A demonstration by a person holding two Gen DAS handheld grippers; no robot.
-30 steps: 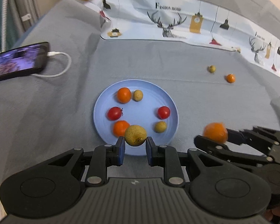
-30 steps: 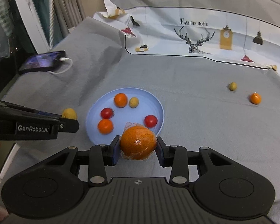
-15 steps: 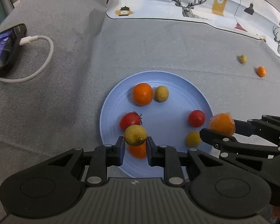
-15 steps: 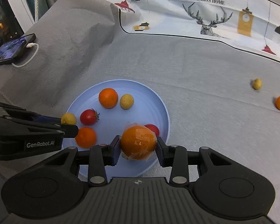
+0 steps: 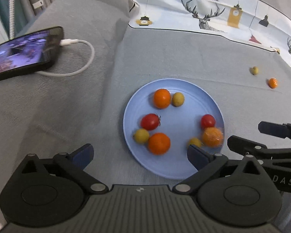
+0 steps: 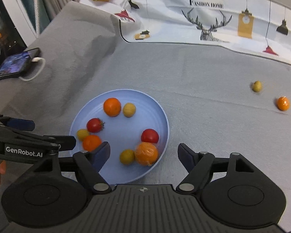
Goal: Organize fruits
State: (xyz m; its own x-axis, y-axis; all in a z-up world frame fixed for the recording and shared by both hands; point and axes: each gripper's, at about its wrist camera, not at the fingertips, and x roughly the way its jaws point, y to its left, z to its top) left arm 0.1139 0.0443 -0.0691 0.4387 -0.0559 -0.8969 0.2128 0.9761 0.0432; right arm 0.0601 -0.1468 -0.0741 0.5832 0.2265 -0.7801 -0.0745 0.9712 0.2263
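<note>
A blue plate (image 5: 176,170) (image 6: 161,116) on the grey cloth holds several fruits: oranges, red tomatoes and small yellow fruits. A yellow fruit (image 5: 141,135) (image 6: 82,134) lies at the plate's left rim beside an orange (image 5: 159,143). A plastic-wrapped orange (image 5: 212,137) (image 6: 146,153) lies at the right rim. My left gripper (image 5: 139,155) is open and empty above the plate's near left edge. My right gripper (image 6: 143,155) is open and empty, jaws wide on either side of the wrapped orange. A yellow fruit (image 6: 256,86) (image 5: 254,70) and a small orange (image 6: 283,103) (image 5: 272,83) lie on the cloth far right.
A phone (image 5: 23,52) (image 6: 17,63) with a white charging cable (image 5: 81,58) lies at the far left. A printed white cloth (image 5: 213,13) (image 6: 213,19) covers the back. The grey cloth has raised folds at the back left.
Both grippers have opened. The yellow fruit has dropped from the left gripper onto the plate's left side, and the wrapped orange from the right gripper onto its right side. Both grippers have pulled back slightly.
</note>
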